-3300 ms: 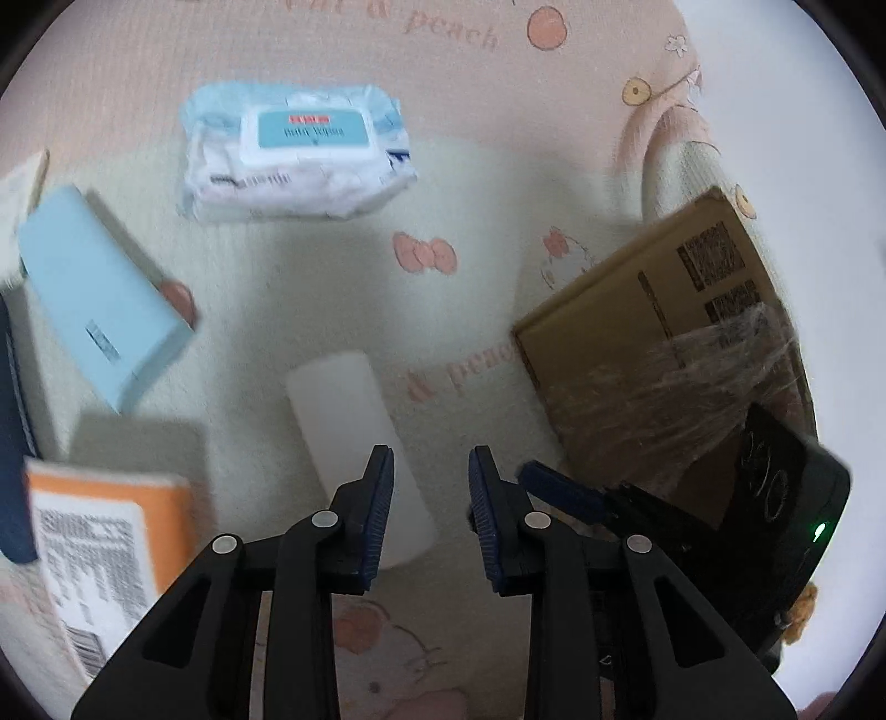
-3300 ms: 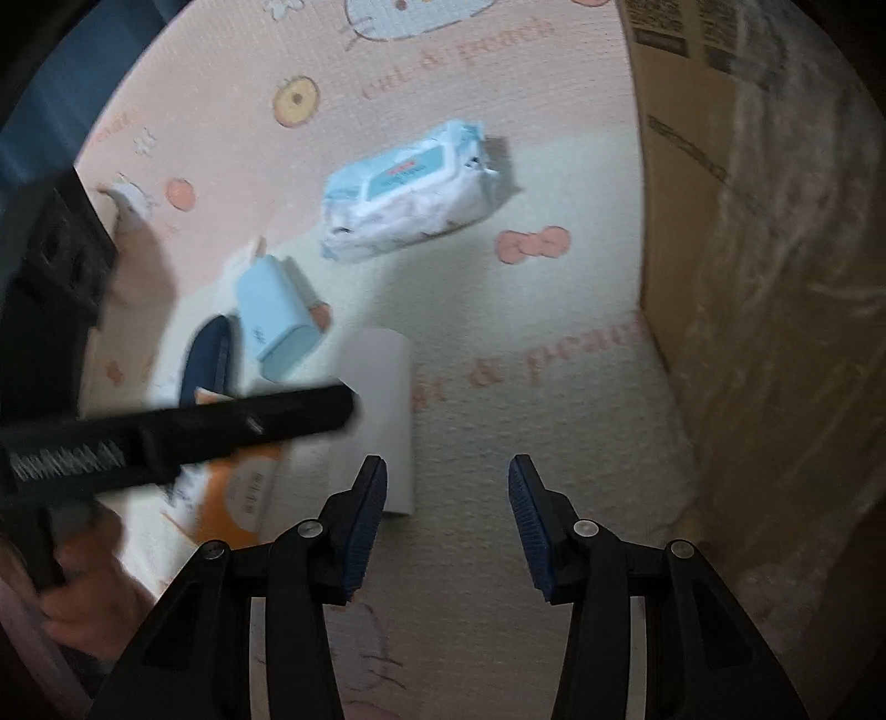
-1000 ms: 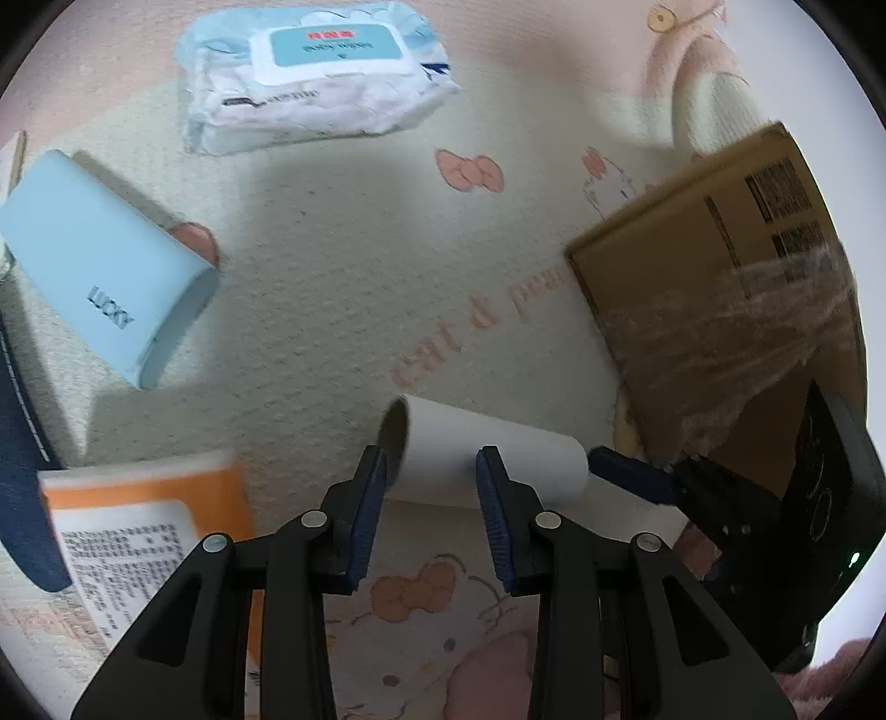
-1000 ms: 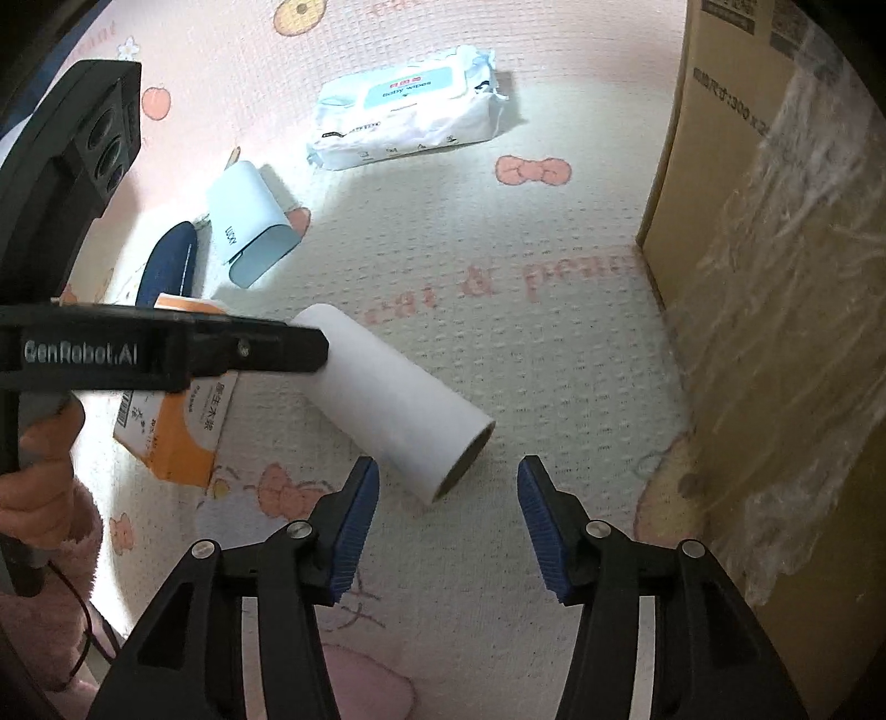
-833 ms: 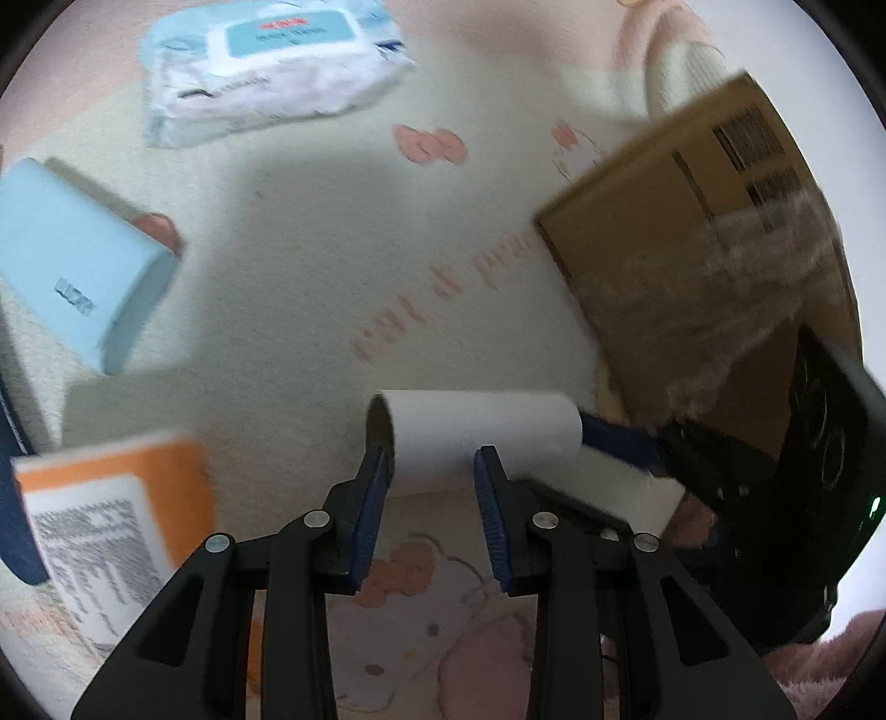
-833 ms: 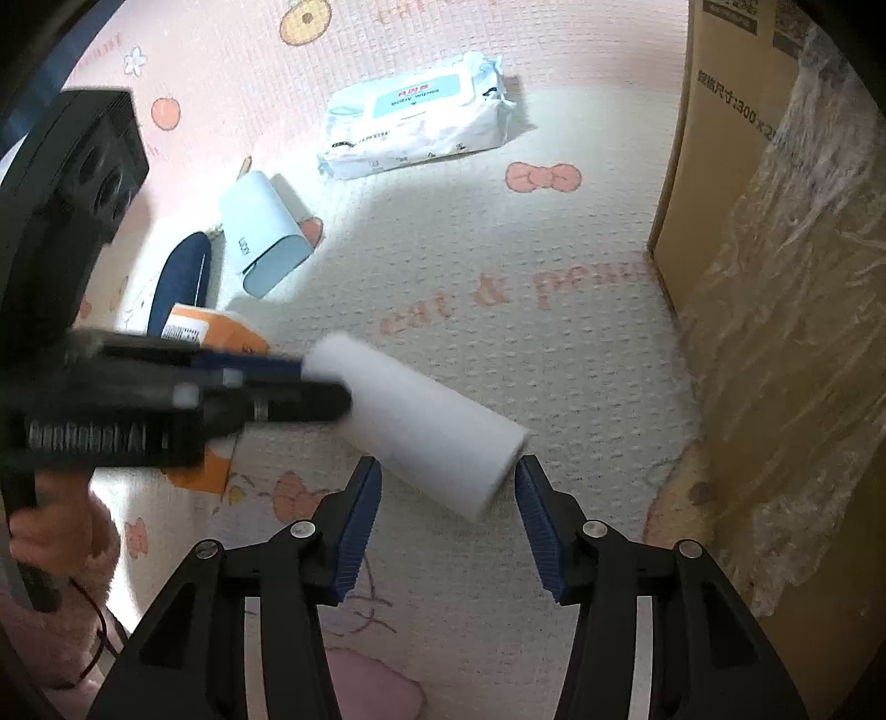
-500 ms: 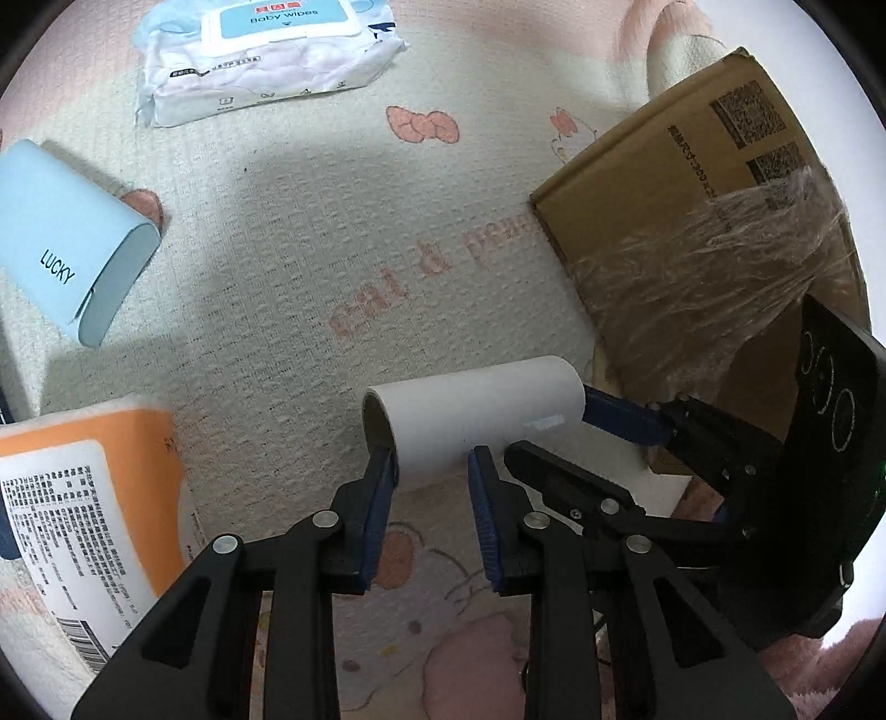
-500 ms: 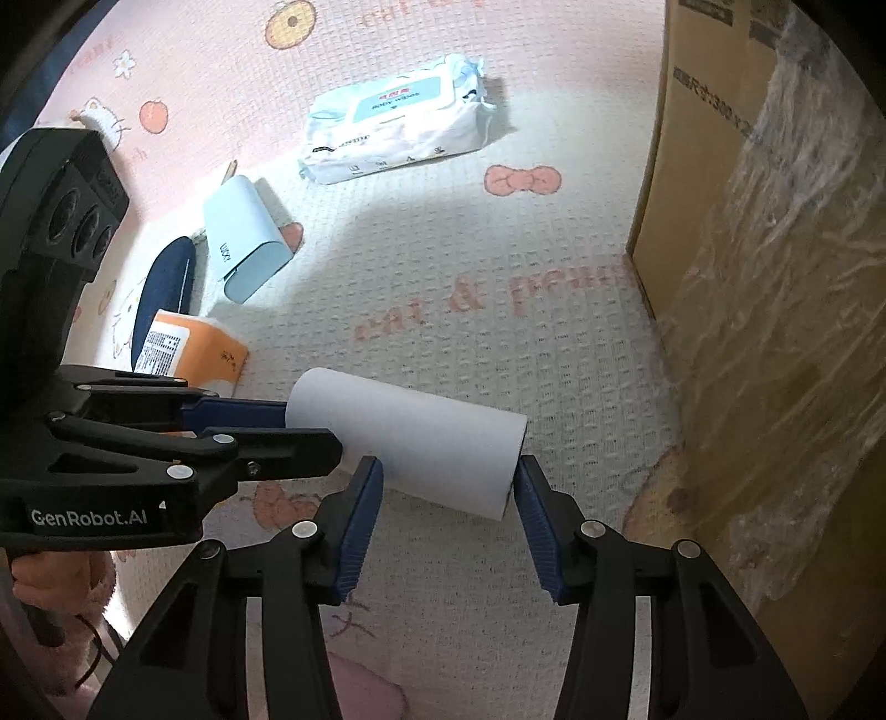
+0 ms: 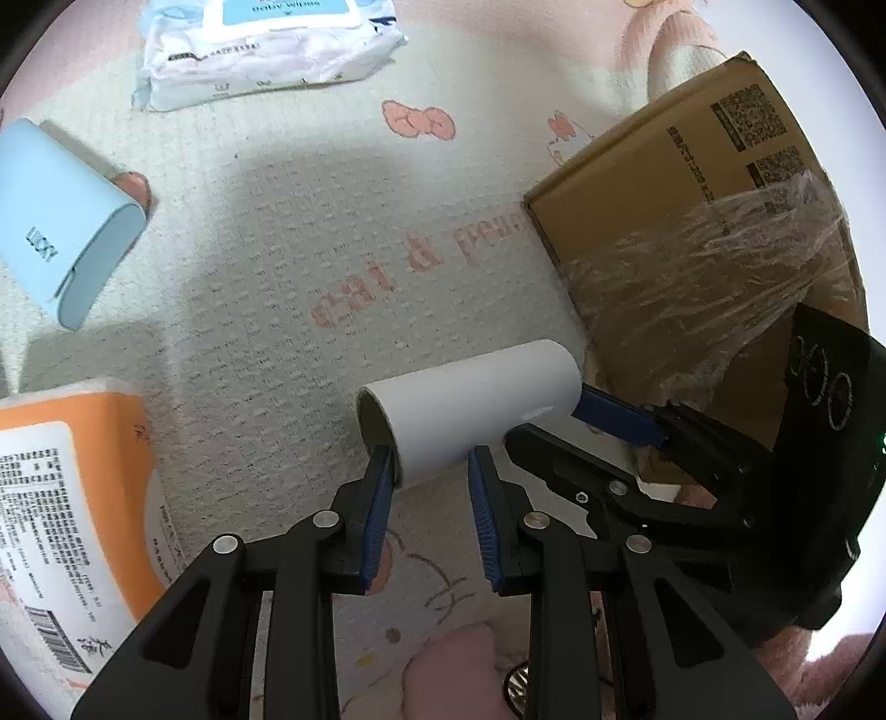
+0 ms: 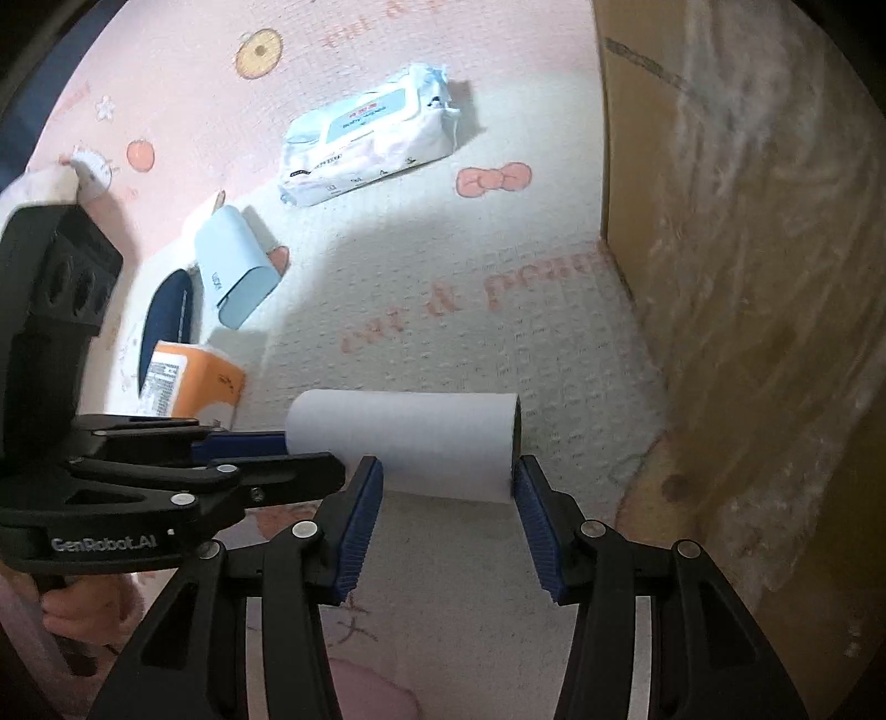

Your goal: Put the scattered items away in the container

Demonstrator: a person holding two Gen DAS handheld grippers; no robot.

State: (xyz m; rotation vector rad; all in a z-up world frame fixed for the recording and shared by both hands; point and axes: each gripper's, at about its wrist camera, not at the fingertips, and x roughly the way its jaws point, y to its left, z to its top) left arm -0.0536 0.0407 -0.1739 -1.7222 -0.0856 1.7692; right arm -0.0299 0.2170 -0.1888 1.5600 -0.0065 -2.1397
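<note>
My left gripper (image 9: 429, 468) is clenched on the white roll (image 9: 470, 412), one finger slipped inside the open end of the tube and the other pressing its outer wall, so the roll sticks out crosswise to my right, lifted off the mat (image 9: 266, 288). My right gripper (image 10: 447, 487) is spread wide and brackets the same roll (image 10: 407, 437) lengthwise, its far finger just at the open end of the tube and its near finger beside the roll's middle; I cannot tell whether either pad actually touches the paper. From the right wrist camera my left gripper (image 10: 277, 451) comes in from the left, meeting the roll's other end. The cardboard box (image 9: 681, 221), partly covered in plastic film, stands just ahead and to the right of my left gripper, and it fills the right side of my right gripper's view (image 10: 747, 277). Ahead of both grippers, well apart from the roll, lies a pack of wipes (image 9: 266, 50). To the left of my left gripper lie a light blue case (image 9: 61, 221) and, nearer, an orange package (image 9: 61, 498); a dark blue thing (image 10: 166, 318) lies beside them in the right wrist view.
</note>
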